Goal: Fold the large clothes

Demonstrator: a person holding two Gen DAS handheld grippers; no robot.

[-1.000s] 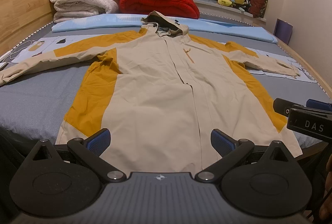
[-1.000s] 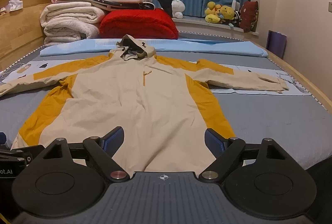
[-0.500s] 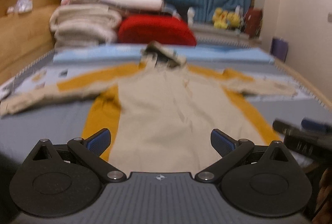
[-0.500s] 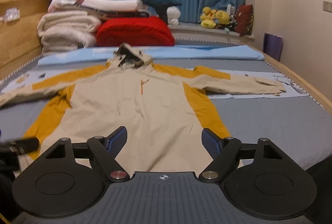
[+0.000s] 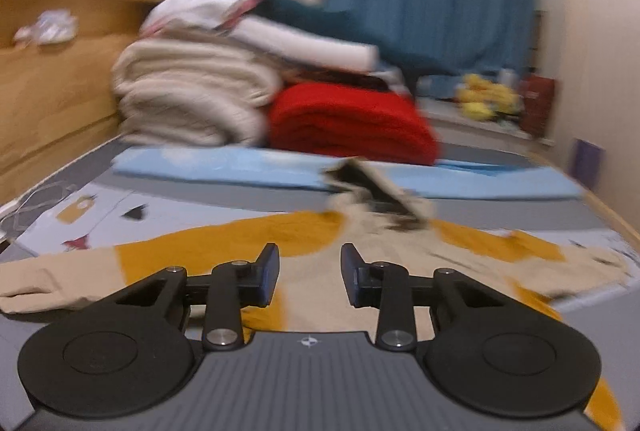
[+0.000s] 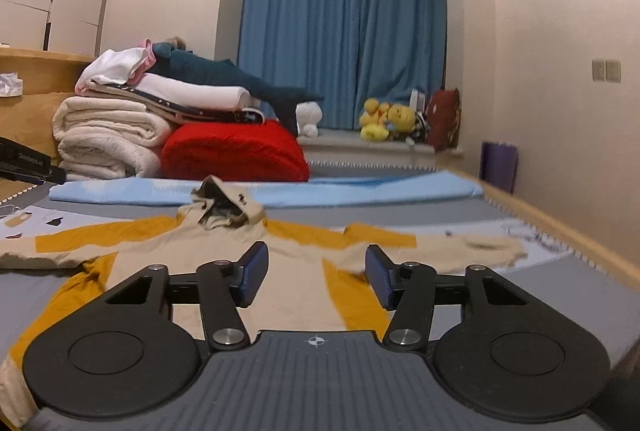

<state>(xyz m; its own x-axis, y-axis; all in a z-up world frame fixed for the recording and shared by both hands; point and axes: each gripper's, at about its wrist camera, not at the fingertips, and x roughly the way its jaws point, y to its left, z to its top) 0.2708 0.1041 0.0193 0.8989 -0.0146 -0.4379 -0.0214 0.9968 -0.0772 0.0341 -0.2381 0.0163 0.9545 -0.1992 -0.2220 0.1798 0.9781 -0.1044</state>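
The jacket (image 6: 288, 271) lies flat on the bed (image 6: 500, 215), front up, sleeves spread toward 9 and 3 o'clock, hood (image 6: 224, 207) at 12: a layout suited to folding. The left hand-held gripper (image 5: 310, 277) hangs low over the chest, jaws partly apart with a narrow gap, holding nothing. The right hand-held gripper (image 6: 316, 277) is wider open and empty, also over the body panel. Folding appears not yet begun. Stacked blankets (image 6: 108, 139) sit at the headboard, apart from the jacket.

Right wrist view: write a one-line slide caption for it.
Open right gripper low over a beige-and-mustard hooded jacket spread flat on the grey bed, folded blankets stacked beyond.
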